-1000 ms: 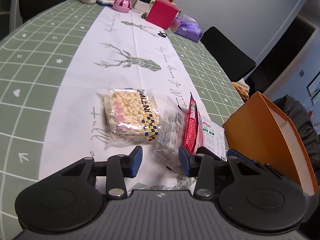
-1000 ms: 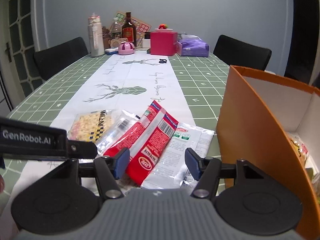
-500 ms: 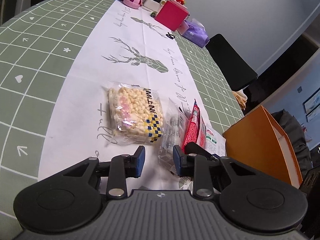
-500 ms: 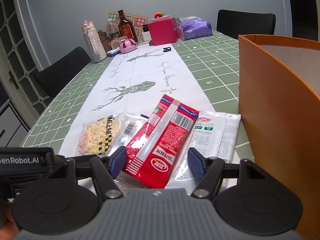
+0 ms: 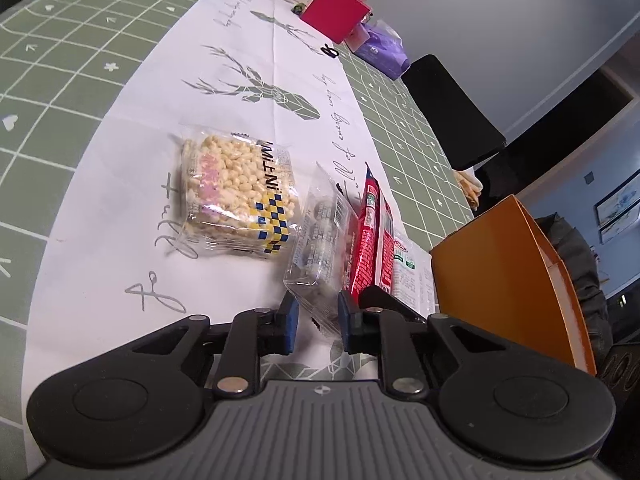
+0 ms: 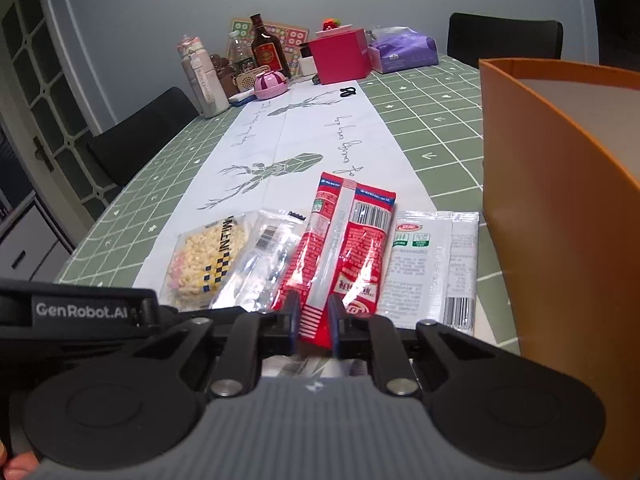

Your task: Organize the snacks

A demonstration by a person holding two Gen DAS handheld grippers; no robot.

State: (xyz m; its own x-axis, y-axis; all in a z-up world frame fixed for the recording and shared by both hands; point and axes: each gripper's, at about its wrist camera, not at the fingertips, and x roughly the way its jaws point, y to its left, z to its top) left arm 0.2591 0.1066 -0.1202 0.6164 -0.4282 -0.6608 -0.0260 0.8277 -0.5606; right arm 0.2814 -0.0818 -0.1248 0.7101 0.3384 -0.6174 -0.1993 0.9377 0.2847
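Several snack packs lie side by side on the white runner. My left gripper (image 5: 314,320) is shut on the near end of the clear plastic pack (image 5: 320,236), which also shows in the right wrist view (image 6: 260,260). My right gripper (image 6: 314,322) is shut on the near end of the red pack (image 6: 344,248), which also shows in the left wrist view (image 5: 370,236). A puffed-rice pack (image 5: 236,196) lies to the left and a white pack (image 6: 432,264) to the right. An orange box (image 6: 560,220) stands open at the right.
At the table's far end stand a red box (image 6: 340,58), a purple tissue pack (image 6: 404,48), bottles (image 6: 268,50) and a pink container (image 6: 270,84). Black chairs (image 6: 140,136) stand at the left and far right. The green grid tablecloth (image 6: 440,120) flanks the runner.
Both grippers have closed from open: the left onto the clear pack's end, the right onto the red pack's end. Both moved slightly forward.
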